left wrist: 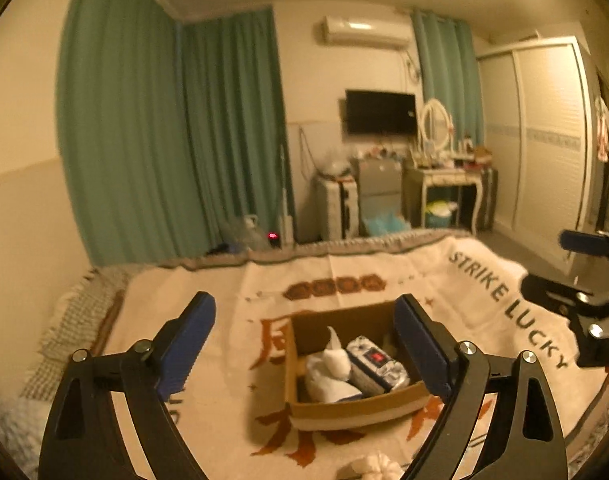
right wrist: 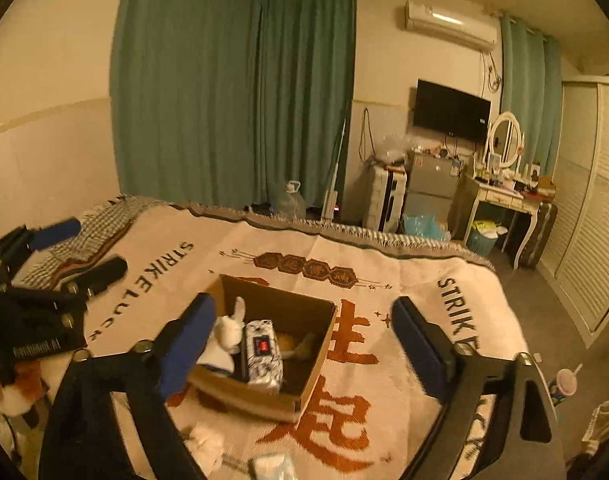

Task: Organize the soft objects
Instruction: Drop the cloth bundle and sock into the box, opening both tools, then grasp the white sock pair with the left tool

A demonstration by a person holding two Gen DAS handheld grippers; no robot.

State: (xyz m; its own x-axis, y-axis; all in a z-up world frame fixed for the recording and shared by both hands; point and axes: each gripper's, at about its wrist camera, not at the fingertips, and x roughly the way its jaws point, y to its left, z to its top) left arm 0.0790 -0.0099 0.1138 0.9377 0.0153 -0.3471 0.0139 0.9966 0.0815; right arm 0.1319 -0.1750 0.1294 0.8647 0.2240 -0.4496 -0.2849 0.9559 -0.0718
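Observation:
An open cardboard box (left wrist: 356,410) (right wrist: 260,398) sits on the bed's printed blanket (left wrist: 232,300). Inside lie a white plush rabbit (left wrist: 336,360) (right wrist: 230,330), a white patterned pack with a red mark (left wrist: 378,364) (right wrist: 262,354) and a brownish soft thing (right wrist: 294,344). My left gripper (left wrist: 304,344) is open and empty, hovering above and in front of the box. My right gripper (right wrist: 304,344) is open and empty above the box. A white soft item (left wrist: 374,466) (right wrist: 206,442) and a pale packet (right wrist: 274,466) lie on the blanket near me.
The right gripper shows at the right edge of the left wrist view (left wrist: 584,280); the left gripper shows at the left of the right wrist view (right wrist: 44,280), with an orange-white plush (right wrist: 12,390) below it. Beyond the bed stand green curtains (left wrist: 164,140), a dresser (left wrist: 448,184) and a wardrobe (left wrist: 544,140).

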